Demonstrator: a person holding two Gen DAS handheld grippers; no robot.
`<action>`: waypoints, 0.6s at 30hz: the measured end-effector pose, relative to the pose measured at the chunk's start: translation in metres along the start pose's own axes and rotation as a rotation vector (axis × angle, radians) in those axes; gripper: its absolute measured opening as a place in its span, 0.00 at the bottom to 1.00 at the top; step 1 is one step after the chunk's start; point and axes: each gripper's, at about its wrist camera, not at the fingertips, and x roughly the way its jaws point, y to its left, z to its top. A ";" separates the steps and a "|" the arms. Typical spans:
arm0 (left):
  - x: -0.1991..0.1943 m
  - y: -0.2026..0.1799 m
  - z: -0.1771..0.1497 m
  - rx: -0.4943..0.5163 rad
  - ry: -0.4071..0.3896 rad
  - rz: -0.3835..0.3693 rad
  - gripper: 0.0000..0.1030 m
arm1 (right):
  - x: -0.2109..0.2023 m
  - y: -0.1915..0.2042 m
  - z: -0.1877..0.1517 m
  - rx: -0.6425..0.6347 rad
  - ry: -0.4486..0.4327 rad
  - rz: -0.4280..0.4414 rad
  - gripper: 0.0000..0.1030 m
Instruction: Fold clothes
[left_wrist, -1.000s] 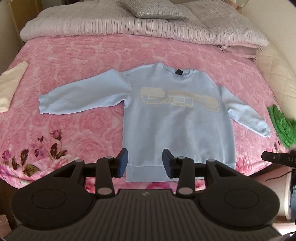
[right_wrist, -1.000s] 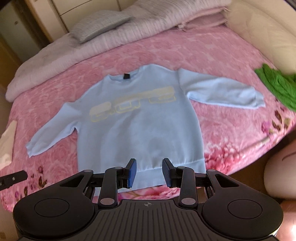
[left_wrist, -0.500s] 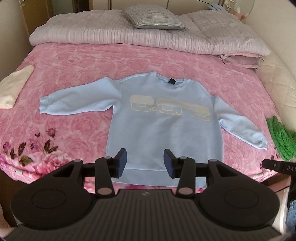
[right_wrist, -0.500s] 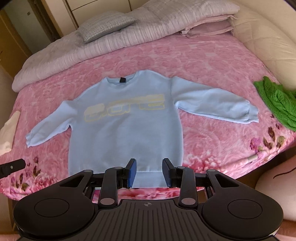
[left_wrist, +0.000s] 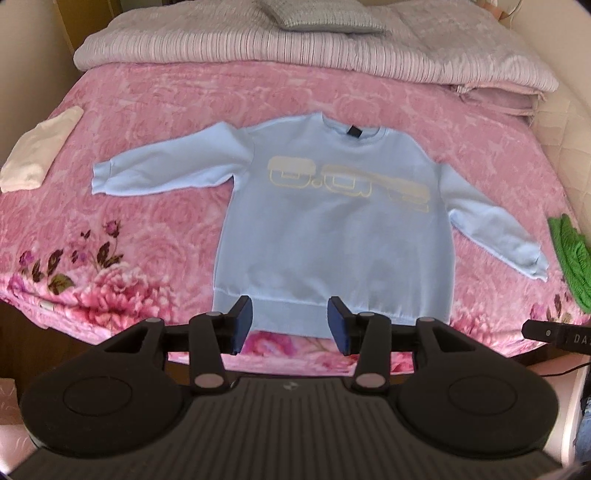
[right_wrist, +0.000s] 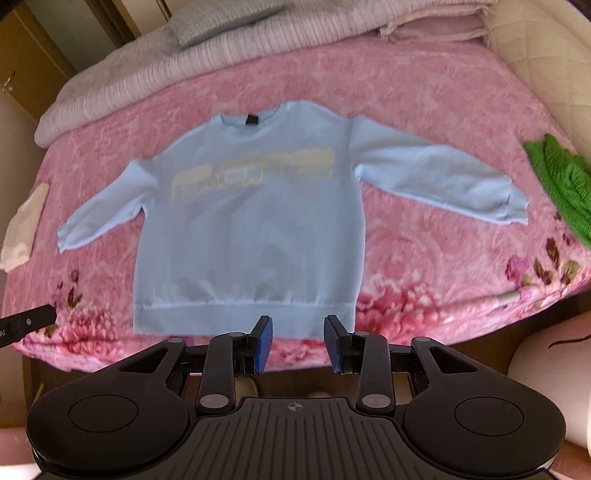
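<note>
A light blue sweatshirt (left_wrist: 332, 236) (right_wrist: 251, 240) with pale yellow lettering lies flat and face up on the pink floral bed, both sleeves spread out and its hem toward me. My left gripper (left_wrist: 290, 323) hovers open over the near bed edge, just in front of the hem, with nothing between its blue pads. My right gripper (right_wrist: 298, 341) hangs open with a narrower gap, also empty, in front of the hem's right part. Neither gripper touches the cloth.
A green knitted garment (left_wrist: 570, 254) (right_wrist: 561, 184) lies at the bed's right edge and a folded white cloth (left_wrist: 37, 155) (right_wrist: 22, 229) at the left. A grey quilt (left_wrist: 258, 48) and pillow (left_wrist: 321, 14) fill the far end.
Both grippers have drawn back from the sweatshirt toward the near bed edge, so more of the bed shows. The left jaws stand slightly wider. The sweatshirt has not moved.
</note>
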 end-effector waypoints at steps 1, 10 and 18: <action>0.001 0.000 -0.001 0.002 0.007 0.003 0.39 | 0.002 0.000 -0.002 -0.002 0.011 0.002 0.34; 0.010 -0.004 -0.008 0.011 0.044 0.026 0.39 | 0.013 -0.001 -0.006 -0.018 0.081 -0.014 0.34; 0.013 -0.010 -0.006 0.022 0.050 0.033 0.39 | 0.021 -0.006 -0.005 -0.029 0.125 -0.030 0.34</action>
